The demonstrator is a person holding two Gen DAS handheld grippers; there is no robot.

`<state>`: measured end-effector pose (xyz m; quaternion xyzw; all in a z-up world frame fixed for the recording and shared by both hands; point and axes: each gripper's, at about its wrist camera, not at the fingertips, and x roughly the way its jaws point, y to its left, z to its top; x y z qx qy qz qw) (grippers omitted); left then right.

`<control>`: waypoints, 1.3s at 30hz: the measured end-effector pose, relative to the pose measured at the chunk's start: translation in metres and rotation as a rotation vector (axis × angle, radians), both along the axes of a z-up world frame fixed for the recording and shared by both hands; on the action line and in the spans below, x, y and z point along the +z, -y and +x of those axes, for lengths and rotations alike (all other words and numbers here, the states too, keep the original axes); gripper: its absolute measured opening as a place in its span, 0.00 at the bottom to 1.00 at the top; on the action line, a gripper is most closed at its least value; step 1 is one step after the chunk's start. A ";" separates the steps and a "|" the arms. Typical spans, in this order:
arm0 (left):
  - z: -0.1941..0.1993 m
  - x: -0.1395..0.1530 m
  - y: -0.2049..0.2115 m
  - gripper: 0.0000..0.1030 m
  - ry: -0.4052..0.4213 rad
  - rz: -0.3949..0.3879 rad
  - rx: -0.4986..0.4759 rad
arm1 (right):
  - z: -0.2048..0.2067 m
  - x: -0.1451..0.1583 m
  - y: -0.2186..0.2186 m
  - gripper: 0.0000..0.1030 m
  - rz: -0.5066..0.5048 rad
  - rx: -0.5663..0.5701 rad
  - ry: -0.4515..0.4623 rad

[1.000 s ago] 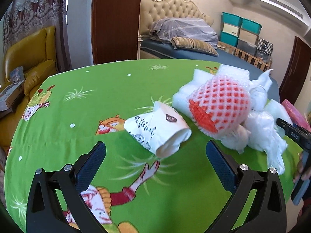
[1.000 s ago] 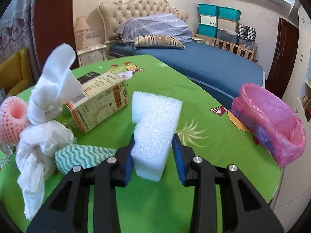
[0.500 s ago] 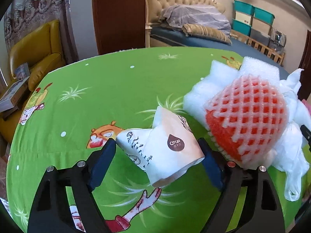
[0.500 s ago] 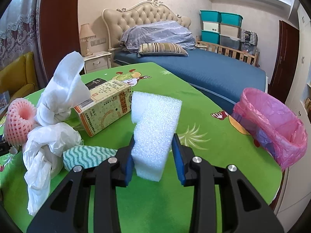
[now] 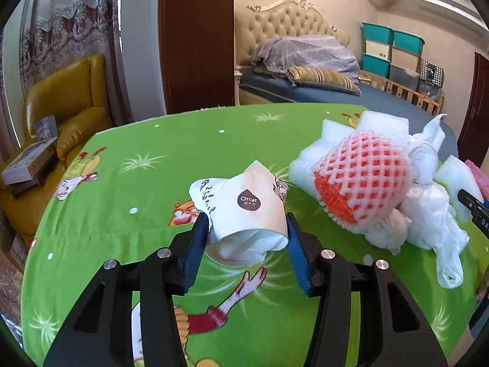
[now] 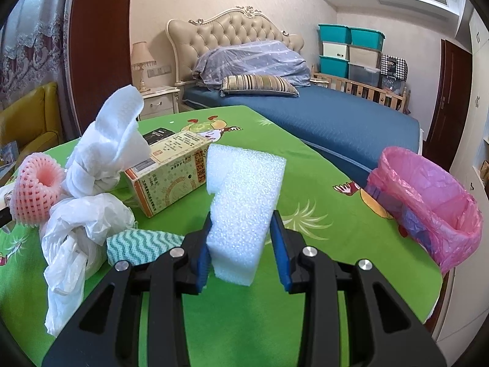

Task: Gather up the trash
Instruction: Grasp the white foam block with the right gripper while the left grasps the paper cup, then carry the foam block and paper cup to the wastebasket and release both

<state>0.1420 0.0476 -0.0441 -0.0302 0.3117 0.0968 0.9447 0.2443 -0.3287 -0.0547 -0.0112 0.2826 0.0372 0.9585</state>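
Trash is split between both tongs: the left tongs (image 5: 246, 238) are closing on a crumpled paper cup (image 5: 244, 211), blue pads already against its sides, while the right tongs (image 6: 241, 241) grip a white foam block (image 6: 243, 211). The cup may buckle and slip. The pink-lined bin (image 6: 428, 208) waits at three o'clock; swinging there could brush the carton (image 6: 171, 174).
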 end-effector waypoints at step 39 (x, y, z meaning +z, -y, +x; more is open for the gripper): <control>-0.025 0.028 0.119 0.47 0.207 0.109 -0.336 | -0.086 0.041 0.013 0.34 0.021 0.118 0.140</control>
